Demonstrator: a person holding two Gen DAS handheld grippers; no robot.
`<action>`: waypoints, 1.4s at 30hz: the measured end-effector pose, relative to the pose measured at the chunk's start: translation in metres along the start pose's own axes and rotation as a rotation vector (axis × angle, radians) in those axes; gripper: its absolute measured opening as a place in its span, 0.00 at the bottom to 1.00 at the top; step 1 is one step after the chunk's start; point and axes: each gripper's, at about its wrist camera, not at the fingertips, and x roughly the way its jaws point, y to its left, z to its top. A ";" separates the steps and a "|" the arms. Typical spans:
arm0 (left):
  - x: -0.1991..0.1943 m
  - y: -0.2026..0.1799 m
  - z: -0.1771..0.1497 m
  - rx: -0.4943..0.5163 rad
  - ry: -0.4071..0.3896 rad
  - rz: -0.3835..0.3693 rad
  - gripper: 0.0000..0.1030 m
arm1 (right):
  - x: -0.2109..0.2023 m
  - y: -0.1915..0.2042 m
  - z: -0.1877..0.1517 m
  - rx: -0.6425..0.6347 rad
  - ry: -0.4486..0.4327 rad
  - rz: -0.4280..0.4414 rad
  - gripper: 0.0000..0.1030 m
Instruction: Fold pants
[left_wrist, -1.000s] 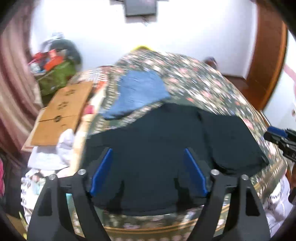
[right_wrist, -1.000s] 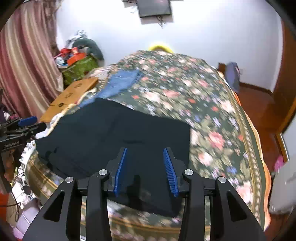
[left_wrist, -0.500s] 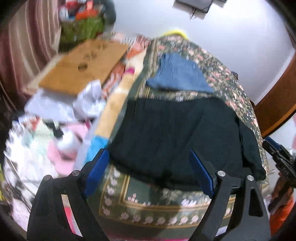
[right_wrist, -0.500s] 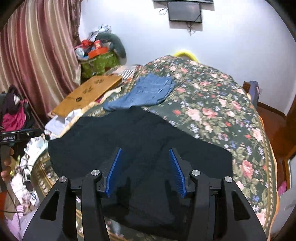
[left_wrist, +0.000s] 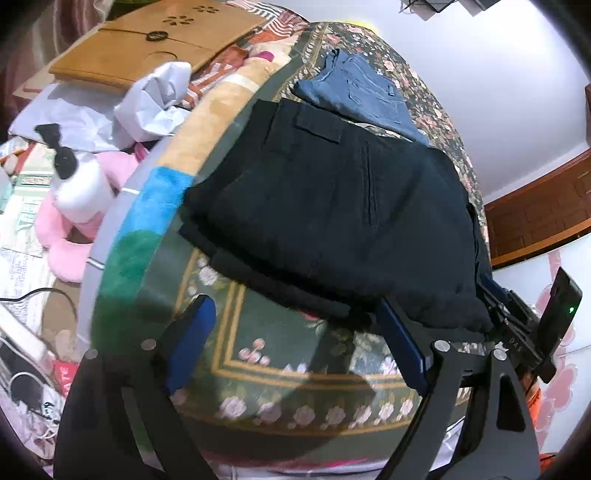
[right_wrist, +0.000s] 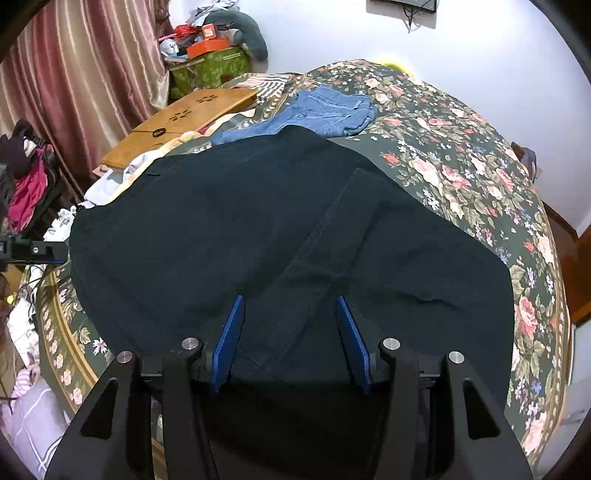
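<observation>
One pair of black pants is laid flat on the near part of a bed, its matte woven cloth marked by a flap pocket and long stitched seams. A single pair of folded blue denim jeans is seen just beyond it, touching its far edge. The bed is covered by a dark green spread printed with pink roses and edged with a gold-lined border.

Two hand-held grippers are seen, each with black angular arms and blue ribbed pads. The left hand-held gripper is spread wide over the bedspread border, at the pants' near edge, its jaws having just been opening with nothing pinched. The right hand-held gripper is held partly spread above the black cloth, its jaws likewise just opened, with no fabric pressed.

A wooden board, a pink plush toy, striped curtains and white walls are seen around the bed.
</observation>
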 end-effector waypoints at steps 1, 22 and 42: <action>0.005 0.001 0.003 -0.014 0.011 -0.019 0.86 | 0.001 0.000 0.000 0.003 -0.001 0.004 0.47; 0.035 0.017 0.041 -0.259 -0.021 -0.089 0.79 | 0.002 -0.003 -0.001 0.015 -0.013 0.024 0.48; -0.065 -0.151 0.052 0.317 -0.368 0.105 0.27 | -0.078 -0.105 -0.057 0.329 -0.088 -0.173 0.48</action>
